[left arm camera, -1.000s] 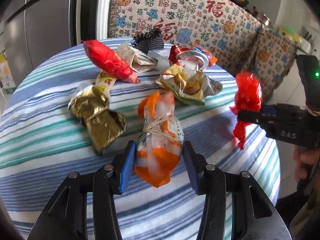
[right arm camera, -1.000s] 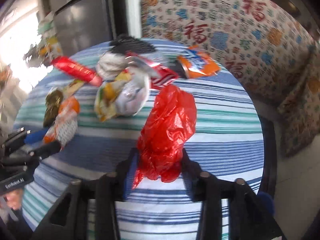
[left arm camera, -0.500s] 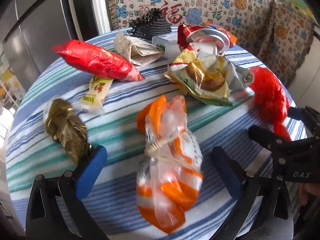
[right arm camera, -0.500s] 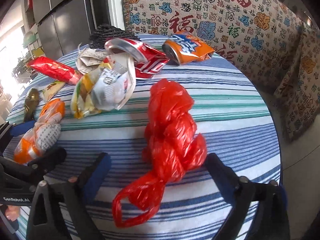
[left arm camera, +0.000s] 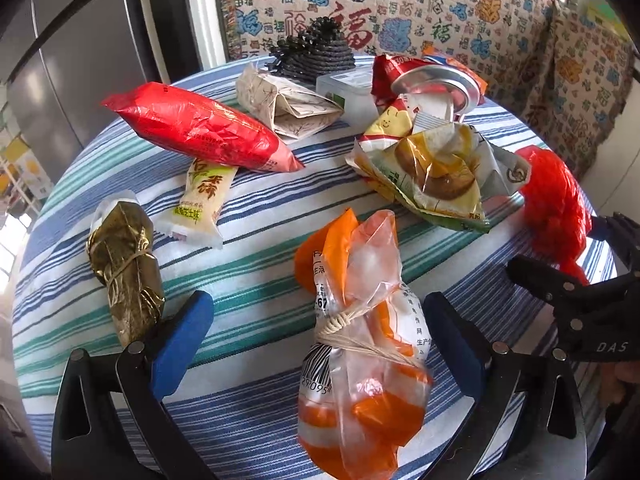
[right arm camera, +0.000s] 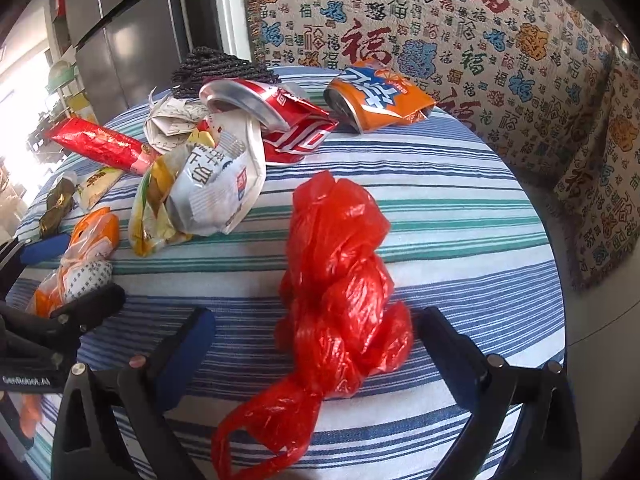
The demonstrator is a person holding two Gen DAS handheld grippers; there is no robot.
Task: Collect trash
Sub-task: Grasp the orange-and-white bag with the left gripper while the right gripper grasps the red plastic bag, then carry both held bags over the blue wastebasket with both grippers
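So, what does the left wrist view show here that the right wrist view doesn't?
Only the left wrist view shows the clear plastic box behind the folded paper, and the gold packet in full. Only the right wrist view shows the crushed orange can lying clear, and the red bag's loose tail. Both show the striped tablecloth, the long red packet, the orange bundle and both tongs open: left tongs around the bundle, right tongs around the bag.

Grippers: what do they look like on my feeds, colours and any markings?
Both are black, with triangular cut-outs, silver rivets and blue pads. The right gripper reads "DAS" in the left wrist view; the left gripper reads "GenRobot.AI" in the right wrist view. No cables or sleeves visible.
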